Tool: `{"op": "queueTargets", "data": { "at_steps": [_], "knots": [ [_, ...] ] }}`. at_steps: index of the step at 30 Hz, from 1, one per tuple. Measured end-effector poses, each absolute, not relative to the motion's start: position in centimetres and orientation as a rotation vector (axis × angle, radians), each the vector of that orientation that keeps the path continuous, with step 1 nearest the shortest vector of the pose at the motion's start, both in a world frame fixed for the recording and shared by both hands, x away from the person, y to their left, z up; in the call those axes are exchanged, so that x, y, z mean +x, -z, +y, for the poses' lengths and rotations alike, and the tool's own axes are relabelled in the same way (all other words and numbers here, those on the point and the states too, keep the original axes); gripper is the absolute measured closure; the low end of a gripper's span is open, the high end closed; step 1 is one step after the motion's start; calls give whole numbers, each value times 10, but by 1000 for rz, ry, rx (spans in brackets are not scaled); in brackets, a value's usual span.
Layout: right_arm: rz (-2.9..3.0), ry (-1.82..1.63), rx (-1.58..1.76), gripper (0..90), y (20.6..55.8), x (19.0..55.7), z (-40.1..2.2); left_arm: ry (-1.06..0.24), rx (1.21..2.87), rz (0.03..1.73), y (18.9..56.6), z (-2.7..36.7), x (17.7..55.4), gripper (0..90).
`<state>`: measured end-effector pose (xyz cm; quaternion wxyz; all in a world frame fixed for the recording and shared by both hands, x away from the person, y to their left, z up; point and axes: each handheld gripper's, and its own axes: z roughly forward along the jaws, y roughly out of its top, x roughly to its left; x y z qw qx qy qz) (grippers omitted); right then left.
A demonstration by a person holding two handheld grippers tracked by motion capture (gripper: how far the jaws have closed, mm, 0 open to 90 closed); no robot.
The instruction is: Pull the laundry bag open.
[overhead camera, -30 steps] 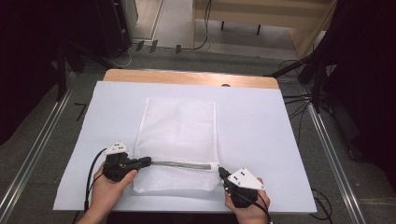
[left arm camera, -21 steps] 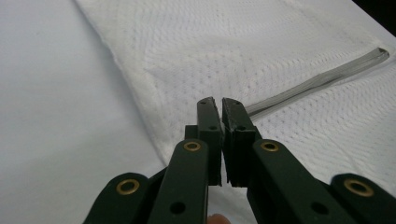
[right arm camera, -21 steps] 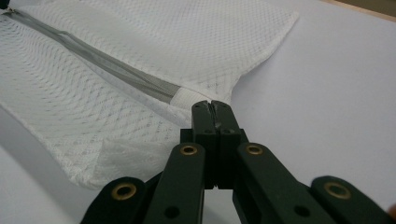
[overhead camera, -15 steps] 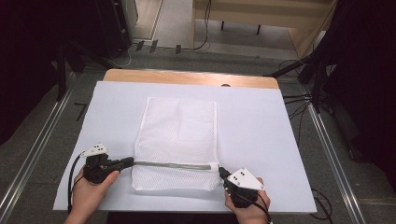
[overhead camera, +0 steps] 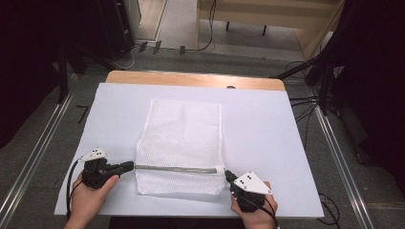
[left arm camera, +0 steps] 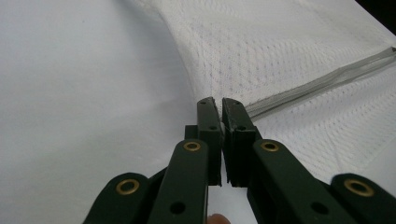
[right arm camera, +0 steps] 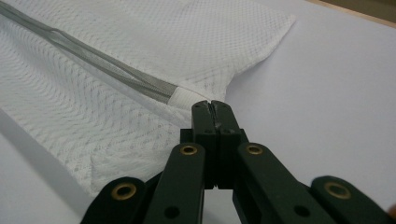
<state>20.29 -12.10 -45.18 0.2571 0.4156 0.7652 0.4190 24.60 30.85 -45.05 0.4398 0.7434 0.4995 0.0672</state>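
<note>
A white mesh bag [overhead camera: 181, 138] lies flat in the middle of the table, its grey zipper [overhead camera: 179, 168] running across near the front edge. My left gripper [overhead camera: 130, 166] is at the zipper's left end [left arm camera: 280, 95], jaws together with a hairline gap; the pull is hidden behind them. The bag's left edge [left arm camera: 182, 56] curves away just ahead of the left gripper [left arm camera: 217, 101]. At the zipper's right end, my right gripper [overhead camera: 228, 174] is shut on the bag's edge beside the white end tab [right arm camera: 182, 97], seen past the right gripper [right arm camera: 211, 105].
A white sheet [overhead camera: 267, 133] covers the table; a strip of wooden top [overhead camera: 191, 78] shows at the far edge. Metal rails [overhead camera: 339, 157] run along both sides, with cables on the floor [overhead camera: 305, 102] to the right. A hand holds each gripper at the near edge.
My left gripper has travelled left along the zipper, from over the bag to its left edge. More zipper now shows. The right gripper has stayed put.
</note>
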Motion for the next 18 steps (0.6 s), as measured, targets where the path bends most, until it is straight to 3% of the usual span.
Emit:
{"op": "queueTargets", "data": {
  "at_steps": [1,4,5,6,7,8,9,12,16,17,18],
  "knots": [
    [2074,-1139,1130,900,452,203,-121,-161,1847,1212,450,308,245,874],
    [2069,-1184,1137,900,452,204,-125,-224,1819,1155,447,309,241,546],
    [2069,-1202,1127,900,452,204,-126,-298,1792,1143,445,309,240,546],
    [2069,-1211,1127,900,451,203,-127,-325,1779,1143,444,309,239,377],
    [2072,-1217,1122,900,451,202,-128,-346,1765,1143,444,310,238,309],
    [2072,-1217,1122,900,451,202,-128,-358,1751,1153,443,311,238,309],
    [2082,-1229,1110,900,451,202,-127,-371,1727,1158,443,313,238,216],
    [2091,-1249,1102,890,452,202,-127,-394,1719,1178,442,314,238,130],
    [2108,-1274,1108,430,456,205,-125,-450,1716,1177,439,316,234,98],
    [2108,-1274,1108,430,456,205,-125,-444,1707,1146,438,318,232,98],
    [2110,-1262,1128,331,456,206,-125,-419,1691,1120,437,321,231,69]
  ]
}}
